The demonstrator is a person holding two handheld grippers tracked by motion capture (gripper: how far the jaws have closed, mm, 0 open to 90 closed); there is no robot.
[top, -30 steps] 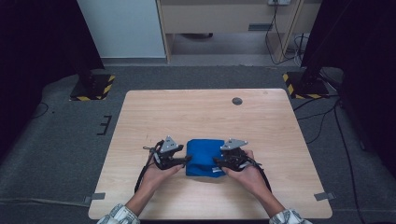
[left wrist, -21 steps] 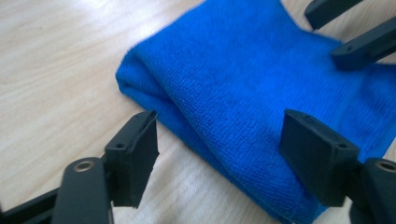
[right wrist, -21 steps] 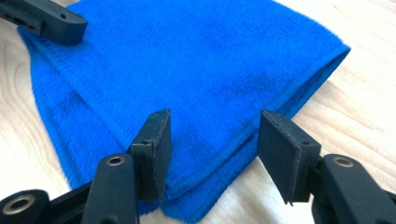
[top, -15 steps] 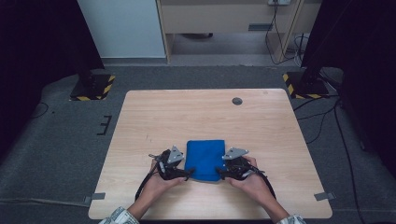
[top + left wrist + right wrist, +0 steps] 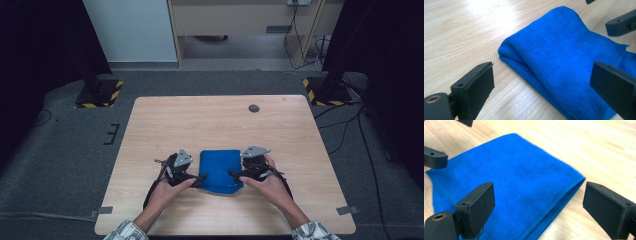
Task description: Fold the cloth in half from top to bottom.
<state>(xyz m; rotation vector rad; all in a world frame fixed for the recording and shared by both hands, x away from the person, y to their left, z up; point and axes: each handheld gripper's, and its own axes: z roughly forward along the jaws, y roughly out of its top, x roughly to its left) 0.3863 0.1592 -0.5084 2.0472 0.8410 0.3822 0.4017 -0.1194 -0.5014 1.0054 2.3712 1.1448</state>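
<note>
Table (image 5: 210, 120): we see a light wooden top with a small dark round disc (image 5: 254, 108) set near its far edge.
Blue cloth (image 5: 220, 170): we find it folded into a thick pad, lying flat on the table near the person's side, between the two grippers; its near edge is a little uneven.
Left gripper (image 5: 199, 178): we see it just beside the cloth's left edge. Its jaws have just been opening and now stand spread wide; in the left gripper view the cloth's folded corner (image 5: 506, 53) lies between them, with neither pad pressing on it.
Right gripper (image 5: 235, 174): we see it at the cloth's right edge, jaws likewise just opened and spread, the cloth's folded edge (image 5: 564, 192) lying loose between them.
</note>
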